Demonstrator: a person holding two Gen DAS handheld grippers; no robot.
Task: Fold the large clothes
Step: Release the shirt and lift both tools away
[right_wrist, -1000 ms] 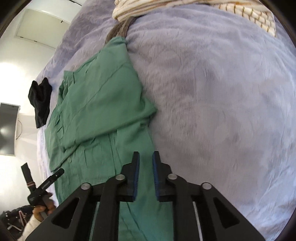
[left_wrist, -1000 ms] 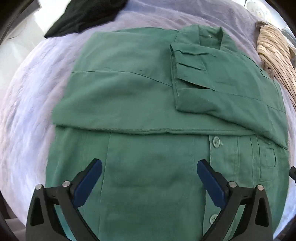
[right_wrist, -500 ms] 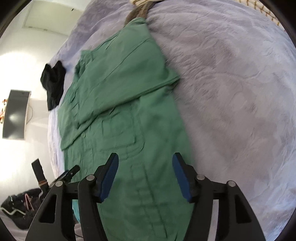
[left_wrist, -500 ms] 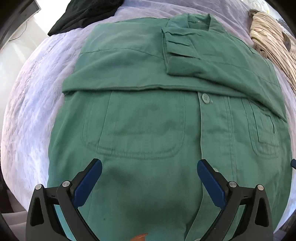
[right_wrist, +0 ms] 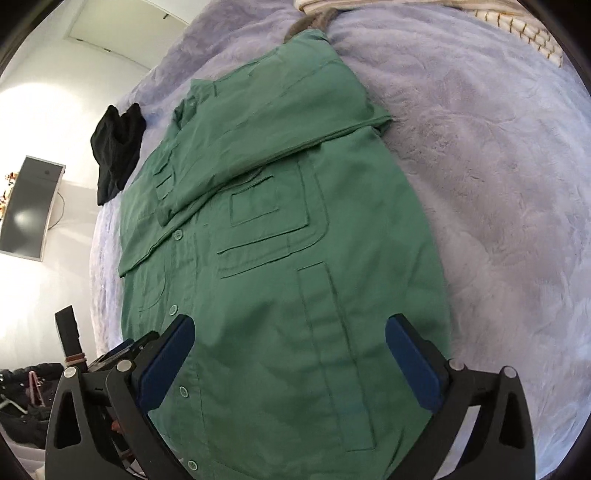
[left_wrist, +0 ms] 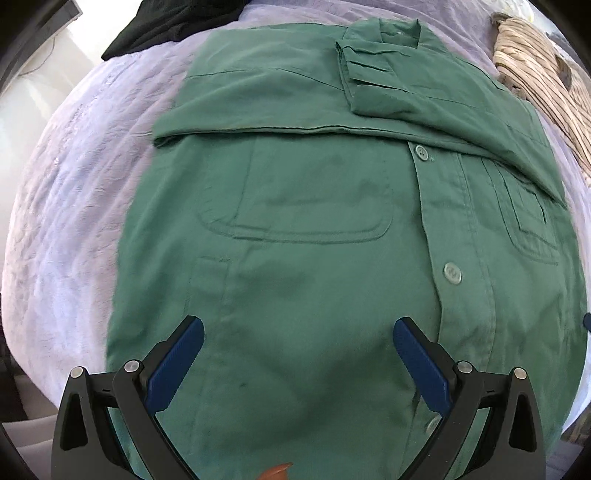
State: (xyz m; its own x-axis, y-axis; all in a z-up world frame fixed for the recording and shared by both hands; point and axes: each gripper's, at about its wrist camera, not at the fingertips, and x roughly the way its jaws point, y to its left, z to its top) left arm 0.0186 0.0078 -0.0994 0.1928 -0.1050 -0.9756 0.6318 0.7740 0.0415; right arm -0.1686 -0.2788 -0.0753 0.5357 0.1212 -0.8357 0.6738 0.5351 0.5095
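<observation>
A large green button shirt (left_wrist: 314,206) (right_wrist: 280,236) lies flat on a lavender blanket (left_wrist: 74,192) (right_wrist: 498,177), front up, both sleeves folded across the chest near the collar. My left gripper (left_wrist: 297,326) hovers open over the shirt's lower left half, above the hem, blue pads wide apart with nothing between them. My right gripper (right_wrist: 290,326) hangs over the lower right half; its jaws are opening and stand wide, holding nothing. The left gripper's black frame (right_wrist: 114,354) shows at the right wrist view's lower left.
A black garment (left_wrist: 177,22) (right_wrist: 116,151) lies past the shirt's far left corner. Striped beige cloth (left_wrist: 543,74) (right_wrist: 517,22) sits at the far right. A monitor (right_wrist: 29,206) hangs on the white wall. Bags (right_wrist: 26,398) lie on the floor left of the bed.
Both grippers have drawn back from the folded sleeves toward the shirt's hem, so more of the lower shirt shows. The right gripper has gone from nearly shut to wide open.
</observation>
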